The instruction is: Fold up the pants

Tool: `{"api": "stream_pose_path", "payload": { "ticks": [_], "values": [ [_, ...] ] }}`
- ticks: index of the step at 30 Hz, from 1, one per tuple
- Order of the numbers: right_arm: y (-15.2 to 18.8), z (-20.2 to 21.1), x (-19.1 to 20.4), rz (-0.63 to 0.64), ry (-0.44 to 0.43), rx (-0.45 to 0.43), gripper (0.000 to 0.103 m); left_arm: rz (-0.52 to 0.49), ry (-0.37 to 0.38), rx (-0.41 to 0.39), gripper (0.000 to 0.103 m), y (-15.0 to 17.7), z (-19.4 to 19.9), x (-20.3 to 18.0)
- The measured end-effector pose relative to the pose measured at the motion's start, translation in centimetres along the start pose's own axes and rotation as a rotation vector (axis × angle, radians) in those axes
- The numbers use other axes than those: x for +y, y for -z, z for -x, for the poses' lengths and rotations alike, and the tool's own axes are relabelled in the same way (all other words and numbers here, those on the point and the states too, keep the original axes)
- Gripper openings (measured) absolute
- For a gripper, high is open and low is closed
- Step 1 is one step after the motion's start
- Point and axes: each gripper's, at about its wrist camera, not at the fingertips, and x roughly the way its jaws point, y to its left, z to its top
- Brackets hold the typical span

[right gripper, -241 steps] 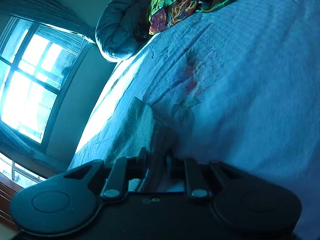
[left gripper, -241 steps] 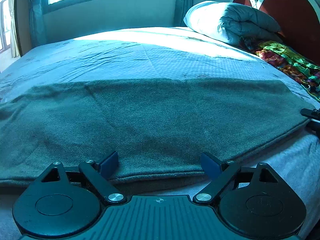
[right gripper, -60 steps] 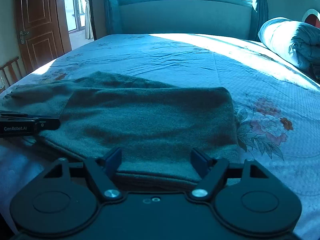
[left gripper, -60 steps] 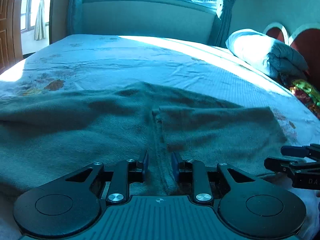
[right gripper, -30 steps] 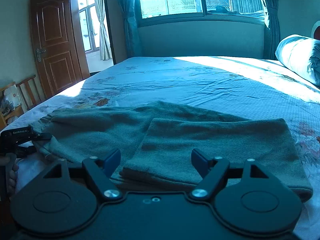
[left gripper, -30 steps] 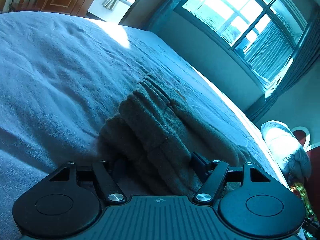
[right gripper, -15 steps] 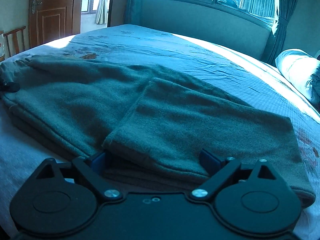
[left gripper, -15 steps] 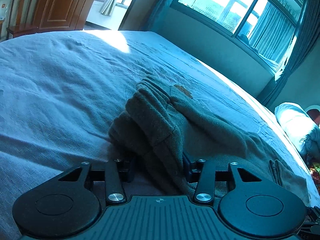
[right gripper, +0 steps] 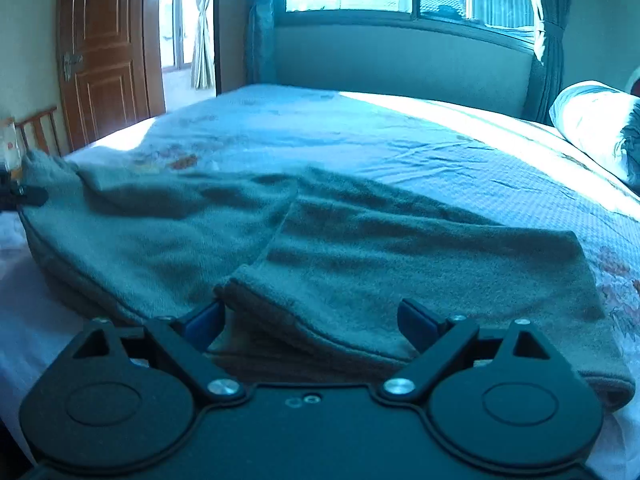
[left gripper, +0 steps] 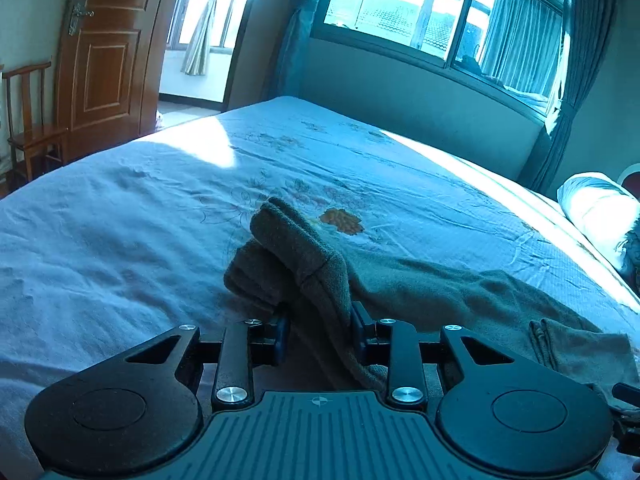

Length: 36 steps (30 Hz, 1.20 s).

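Our left tool (left gripper: 318, 332) pinching a bunched end of the pants (left gripper: 304, 256) at lower centre of its view, our right tool (right gripper: 310, 322) spread wide, straddling the folded edge, pants (right gripper: 360, 248) lying across the bed (right gripper: 400, 136) mid-frame

In front of me is a wide bed (left gripper: 120, 240) with a light blue sheet; the sheet has flower prints, one orange leaf print (left gripper: 341, 219) among them. Sun falls across it from the big window (left gripper: 440, 12) on the far wall. Dark curtains (left gripper: 560, 80) hang beside the window. At the left I see a brown wooden door (left gripper: 108, 48) and a wooden chair (left gripper: 32, 128) near it. A white pillow (right gripper: 588, 120) lies at the right.
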Motion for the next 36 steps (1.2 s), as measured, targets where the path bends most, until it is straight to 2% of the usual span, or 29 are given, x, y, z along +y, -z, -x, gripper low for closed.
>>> {"api": "stream_pose_path", "payload": {
  "ticks": [1,2,4,6,8,10,11,12,13,16,17,20,24,25,26,27,32,34,36],
  "values": [
    [-0.1,0.7,-0.8,-0.039,-0.026,-0.024,0.088,-0.01,0.009,-0.015,0.026,-0.5,0.5,-0.5],
    [-0.2,1.6,-1.9,-0.092,-0.053,-0.059,0.088,-0.022,0.036,-0.038,0.016,-1.1,1.1,-1.3],
    [-0.5,2.6,-4.3,-0.181,-0.061,-0.073,0.088,-0.078,0.054,-0.054,0.015,-2.3,1.6,-3.9],
    [-0.8,2.8,-6.2,-0.216,-0.036,-0.044,0.088,-0.083,0.024,-0.016,0.015,-3.2,1.5,-5.7],
    [-0.9,3.7,-7.8,-0.243,-0.037,-0.053,0.088,-0.04,-0.006,-0.014,0.016,-3.1,1.8,-5.4],
    [-0.9,4.4,-8.9,-0.251,-0.033,-0.065,0.088,0.064,-0.011,-0.016,0.022,-2.1,2.6,-3.2],
    [-0.9,4.6,-9.4,-0.252,-0.026,-0.069,0.089,0.129,-0.022,-0.02,0.047,-1.2,2.9,-1.6],
    [-0.8,4.5,-9.7,-0.256,-0.022,-0.069,0.089,0.175,-0.037,-0.016,0.08,-0.1,3.0,-0.3],
    [-0.6,4.4,-9.8,-0.259,-0.018,-0.064,0.089,0.208,-0.061,-0.013,0.085,1.0,2.9,0.9],
    [-0.1,3.6,-8.9,-0.257,-0.036,-0.035,0.089,0.346,0.007,0.073,0.084,4.0,0.7,4.0],
    [-0.1,3.4,-8.3,-0.245,-0.042,-0.025,0.089,0.372,0.014,0.088,0.08,4.5,-0.2,4.6],
    [0.3,2.9,-5.8,-0.162,-0.039,0.004,0.089,0.447,0.063,0.08,0.079,5.1,-2.9,6.1],
    [0.7,1.8,-3.2,-0.068,-0.005,0.033,0.089,0.496,0.156,0.082,0.08,4.0,-6.9,7.4],
    [0.8,1.5,-2.7,-0.06,-0.003,0.036,0.089,0.483,0.162,0.085,0.077,3.8,-7.6,7.2],
    [0.8,1.2,-2.3,-0.052,-0.002,0.036,0.089,0.459,0.142,0.098,0.047,3.7,-7.9,7.1],
    [0.7,0.9,-1.7,-0.042,-0.002,0.033,0.089,0.455,0.163,0.105,0.042,3.8,-7.9,7.2],
    [1.0,-0.7,0.6,0.04,-0.016,0.041,0.089,0.376,0.182,0.036,0.038,3.2,-5.2,6.1],
    [1.9,-2.6,1.9,0.15,0.056,0.102,0.09,0.356,0.19,0.015,0.038,2.5,-4.4,5.6],
    [2.6,-3.4,3.1,0.249,0.101,0.1,0.092,0.322,0.2,-0.004,0.038,1.4,-3.5,4.7]
  ]
}}
